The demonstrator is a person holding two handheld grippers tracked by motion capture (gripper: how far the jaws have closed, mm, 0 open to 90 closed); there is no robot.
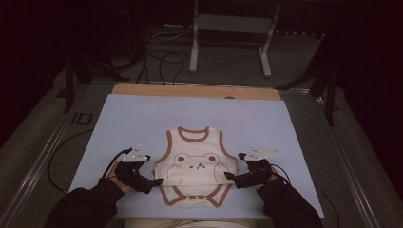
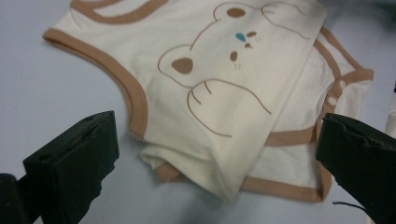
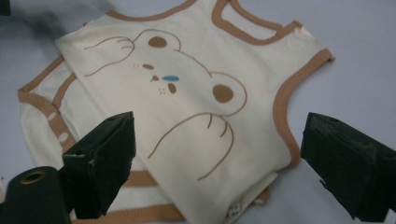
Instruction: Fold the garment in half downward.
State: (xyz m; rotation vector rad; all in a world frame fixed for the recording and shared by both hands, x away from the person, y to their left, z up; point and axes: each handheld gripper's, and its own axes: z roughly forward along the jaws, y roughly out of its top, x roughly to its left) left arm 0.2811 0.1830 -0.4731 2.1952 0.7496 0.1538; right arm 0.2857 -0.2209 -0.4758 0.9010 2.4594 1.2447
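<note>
A cream baby bodysuit with brown trim and a printed bear face lies flat on the light blue mat, in the part of the mat nearest to the person, with its neck opening turned away from the person. The lower part of the bodysuit is folded, so the snap flap with its white buttons shows under the front layer in both gripper views.

The left gripper rests on the mat just beside the left lower edge of the bodysuit. Its jaws are spread wide and they hold nothing; in the left gripper view the folded corner of the bodysuit lies between them.

The right gripper is just beside the right lower edge of the bodysuit. Its jaws are also wide apart and empty, with the side of the bodysuit between them.
</note>
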